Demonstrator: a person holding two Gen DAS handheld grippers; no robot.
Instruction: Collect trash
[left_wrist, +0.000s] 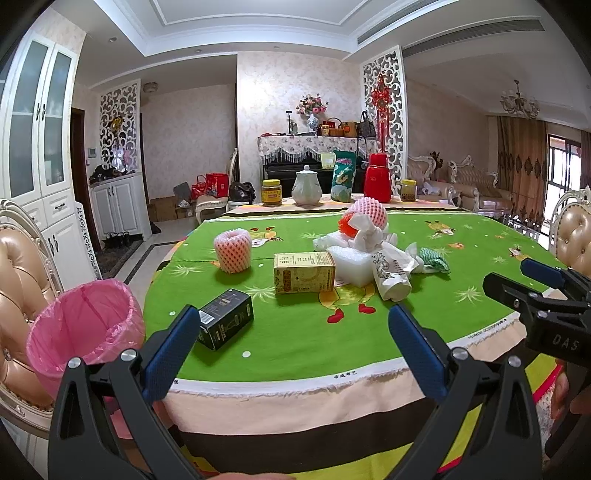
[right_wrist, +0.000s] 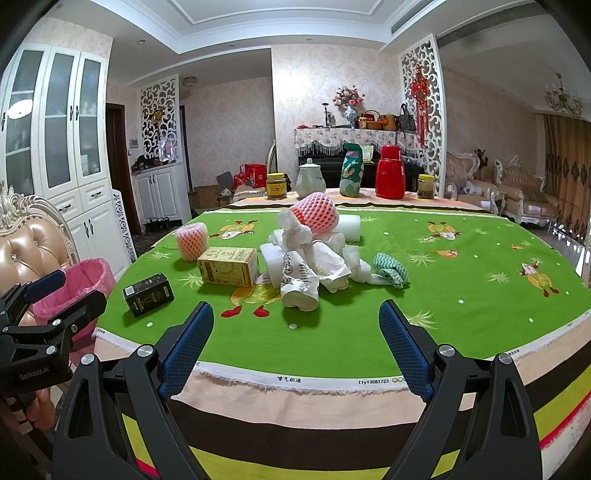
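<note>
While empty, both grippers (left_wrist: 291, 347) (right_wrist: 295, 343) agape

Left gripper (left_wrist: 291, 347) and right gripper (right_wrist: 295, 343): black frames fitted with blue textured pads, silver screws, white lettering.

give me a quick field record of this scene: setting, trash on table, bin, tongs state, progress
setting: dining table under a green cartoon cloth
trash: black box, yellow box, foam fruit net, central pile of paper wrappers and foam, green-striped wrapper
not trash, far edge: jars, white teapot, red flask
bin: pink-lined bin on the chair at the table's left
left tongs: open, empty
right tongs: open, empty
progress: nothing seen in the bin; inside partly hidden
</note>
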